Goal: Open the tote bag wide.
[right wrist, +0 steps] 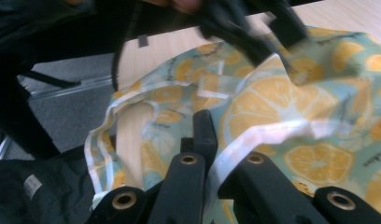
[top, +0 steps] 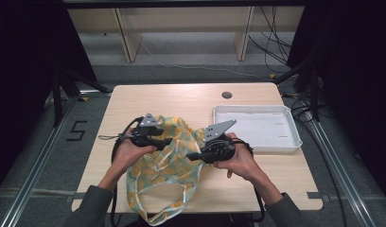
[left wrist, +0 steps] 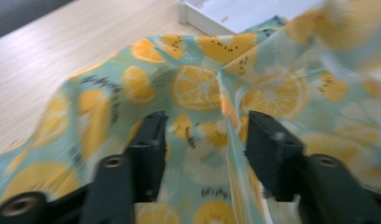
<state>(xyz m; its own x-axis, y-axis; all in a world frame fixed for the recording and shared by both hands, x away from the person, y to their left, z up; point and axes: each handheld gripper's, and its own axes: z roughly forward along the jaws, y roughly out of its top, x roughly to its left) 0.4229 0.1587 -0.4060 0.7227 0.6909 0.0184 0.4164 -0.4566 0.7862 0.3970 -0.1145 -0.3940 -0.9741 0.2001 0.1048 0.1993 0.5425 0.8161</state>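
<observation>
Dark curtains close off both sides of the room, and a pale wooden table (top: 181, 99) stands in the middle of them under the high camera.

At the left gripper (top: 167, 140) the jaws stand apart, with a raised fold of the bag (top: 170, 163) between them; the pads do not press on it. In the left gripper view that fold rises between the two black jaws, closer to the right-hand one, and lemon-print cloth spreads out beyond them. The left hand (top: 129, 151) holds the gripper low and nearly level, pointing toward the table's middle, forearm coming up from the near edge.

The right gripper (top: 190, 155) is clamped on the bag's white-trimmed edge (right wrist: 272, 133); in its own view the jaws meet with the band pinched between them. The right hand (top: 241, 161) holds it level, pointing left toward the other gripper, and the two tips are near each other over the cloth.

Spread across the near middle of the table, the bag has one end hanging over the near edge. A white tray (top: 295, 137) sits at the right, just beyond the right hand. Grey floor, cables and light shelving lie behind the table.
</observation>
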